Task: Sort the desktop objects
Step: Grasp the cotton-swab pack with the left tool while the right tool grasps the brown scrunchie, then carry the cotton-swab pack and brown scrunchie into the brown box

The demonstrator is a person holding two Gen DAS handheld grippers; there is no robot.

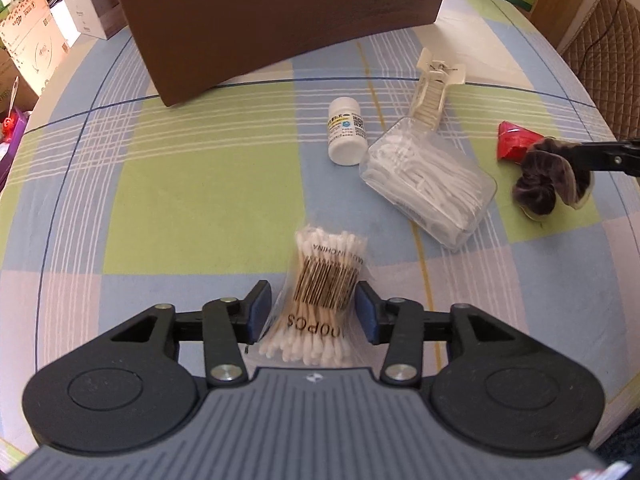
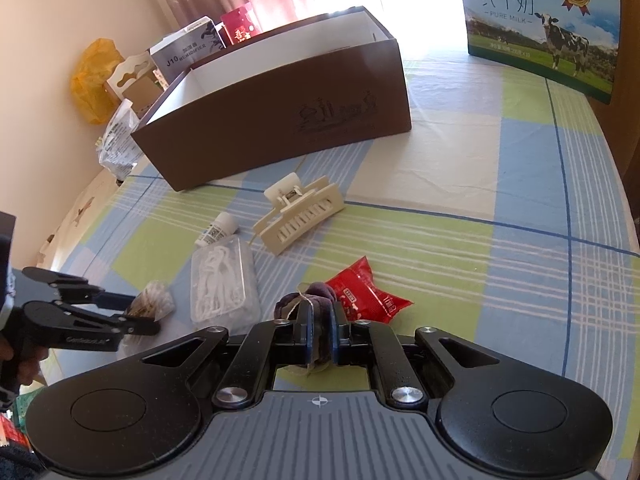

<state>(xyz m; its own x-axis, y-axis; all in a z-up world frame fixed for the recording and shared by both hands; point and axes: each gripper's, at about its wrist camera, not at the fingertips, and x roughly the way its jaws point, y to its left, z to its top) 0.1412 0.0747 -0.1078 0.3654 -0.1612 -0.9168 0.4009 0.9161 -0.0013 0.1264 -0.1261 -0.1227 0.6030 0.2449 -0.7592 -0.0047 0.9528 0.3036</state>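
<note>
A clear bag of cotton swabs (image 1: 325, 280) sits between the blue pads of my left gripper (image 1: 314, 300), which is shut on its middle. The right wrist view shows that left gripper (image 2: 136, 312) at the far left, still with the swab bag (image 2: 156, 300). My right gripper (image 2: 322, 320) is shut on a dark purple velvet scrunchie (image 2: 316, 300), low over the cloth beside a red packet (image 2: 368, 292). From the left wrist view the scrunchie (image 1: 548, 184) hangs from the right gripper's fingers (image 1: 600, 156) at the right edge.
An open brown box (image 2: 280, 112) stands at the back. Between it and the grippers lie a white pill bottle (image 1: 347, 132), a clear box of floss picks (image 1: 430, 184) and a cream hair claw (image 1: 434, 88). A milk carton (image 2: 540, 28) stands back right on the checked tablecloth (image 1: 192, 184).
</note>
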